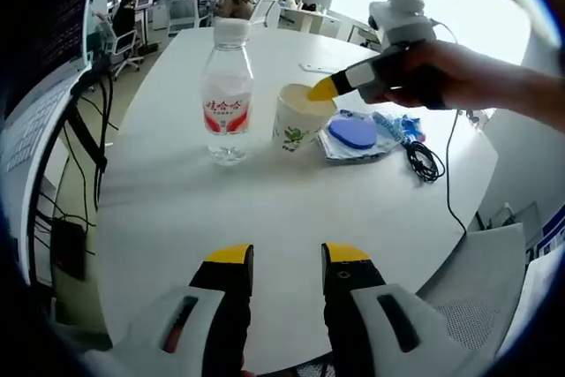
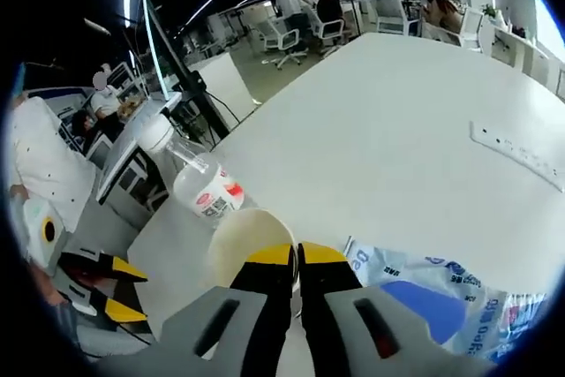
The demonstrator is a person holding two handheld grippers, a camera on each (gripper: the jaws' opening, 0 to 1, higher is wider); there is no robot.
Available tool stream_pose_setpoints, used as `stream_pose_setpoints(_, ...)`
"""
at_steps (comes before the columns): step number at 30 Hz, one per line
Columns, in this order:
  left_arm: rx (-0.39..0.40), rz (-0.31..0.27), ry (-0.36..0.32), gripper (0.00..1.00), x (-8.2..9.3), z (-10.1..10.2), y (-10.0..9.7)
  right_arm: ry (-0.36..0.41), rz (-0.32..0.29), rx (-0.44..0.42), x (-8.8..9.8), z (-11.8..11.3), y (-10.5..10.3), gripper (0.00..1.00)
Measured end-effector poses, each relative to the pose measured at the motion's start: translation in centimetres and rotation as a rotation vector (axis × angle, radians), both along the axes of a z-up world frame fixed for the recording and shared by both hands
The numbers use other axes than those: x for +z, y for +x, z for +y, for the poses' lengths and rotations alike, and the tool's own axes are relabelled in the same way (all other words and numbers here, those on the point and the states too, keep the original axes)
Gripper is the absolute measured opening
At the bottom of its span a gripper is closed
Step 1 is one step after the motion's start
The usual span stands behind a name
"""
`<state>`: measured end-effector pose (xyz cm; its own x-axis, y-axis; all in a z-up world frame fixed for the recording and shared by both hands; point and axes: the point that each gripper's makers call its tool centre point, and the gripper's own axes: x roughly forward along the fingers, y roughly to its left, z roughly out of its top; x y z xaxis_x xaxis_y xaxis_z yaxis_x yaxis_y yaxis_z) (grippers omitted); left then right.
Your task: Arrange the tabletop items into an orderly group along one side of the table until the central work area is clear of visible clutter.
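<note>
bottle point(image 1: 227, 94): clear plastic, white cap, red label, upright, left of the cup
cup point(image 1: 297, 119): white paper, green print, upright, open top
packet point(image 1: 357, 134): clear wrapper, blue pad inside, flat, right of cup
cable point(image 1: 425, 162): black, coiled, far right

A: What does the right claw point(image 2: 296, 258) hold?
B: Its yellow-tipped jaws pinch the near rim of a paper cup point(image 2: 240, 237).
A: And beside the cup?
B: A water bottle point(image 2: 196, 178) with a red label on one side, a crinkled plastic packet point(image 2: 424, 284) on the other, all on the white bench point(image 2: 388, 121). The left claw point(image 2: 113, 287) shows at the lower left edge.
</note>
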<state>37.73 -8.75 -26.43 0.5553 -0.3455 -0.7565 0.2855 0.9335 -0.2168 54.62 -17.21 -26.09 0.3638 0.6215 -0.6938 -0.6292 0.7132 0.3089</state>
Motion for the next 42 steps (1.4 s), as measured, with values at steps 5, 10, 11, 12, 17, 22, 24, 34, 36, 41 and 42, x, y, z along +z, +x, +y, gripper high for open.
stream_pose_setpoints(5, -0.001, 0.002, 0.006, 0.29, 0.1, 0.0, -0.2, -0.004, 0.0, -0.007, -0.6, -0.2, 0.4, 0.0)
stream_pose_setpoints(10, -0.002, 0.007, 0.01, 0.29, 0.0, 0.1, -0.3, 0.004, 0.014, -0.039, -1.3, -0.5, 0.7, 0.0)
stream_pose_setpoints(11, -0.001, 0.008, 0.01, 0.29, -0.1, 0.2, -0.3, 0.006, 0.014, -0.044, -1.3, -0.5, 0.8, 0.0)
stream_pose_setpoints(12, 0.0, 0.007, 0.011, 0.29, -0.1, 0.2, -0.3, 0.005, 0.013, -0.048, -1.2, -0.5, 0.8, 0.0)
stream_pose_setpoints(17, 0.002, 0.01, 0.012, 0.29, -0.1, 0.1, -0.6, -0.006, 0.006, -0.045, -1.4, -0.6, 1.2, 0.01)
stream_pose_setpoints(22, 0.003, 0.013, 0.016, 0.3, -0.2, 0.2, -0.8, -0.005, 0.003, -0.046, -1.0, -0.7, 1.0, 0.02)
stream_pose_setpoints(24, 0.001, 0.013, 0.02, 0.3, -0.2, 0.2, -0.8, 0.0, 0.003, -0.05, -0.8, -0.8, 1.0, 0.02)
stream_pose_setpoints(34, -0.012, 0.008, 0.02, 0.3, 0.0, -0.1, -0.6, -0.002, -0.001, -0.051, -0.9, -1.5, 1.4, 0.03)
stream_pose_setpoints(36, -0.012, 0.006, 0.018, 0.3, 0.0, -0.2, -0.5, 0.004, 0.0, -0.058, -0.7, -1.7, 1.4, 0.03)
stream_pose_setpoints(41, -0.014, 0.002, 0.016, 0.3, 0.3, -0.3, -0.5, 0.007, -0.005, -0.056, -0.4, -1.7, 1.5, 0.03)
stream_pose_setpoints(42, -0.015, 0.001, 0.017, 0.3, 0.3, -0.3, -0.5, 0.007, -0.006, -0.057, -0.3, -1.7, 1.6, 0.03)
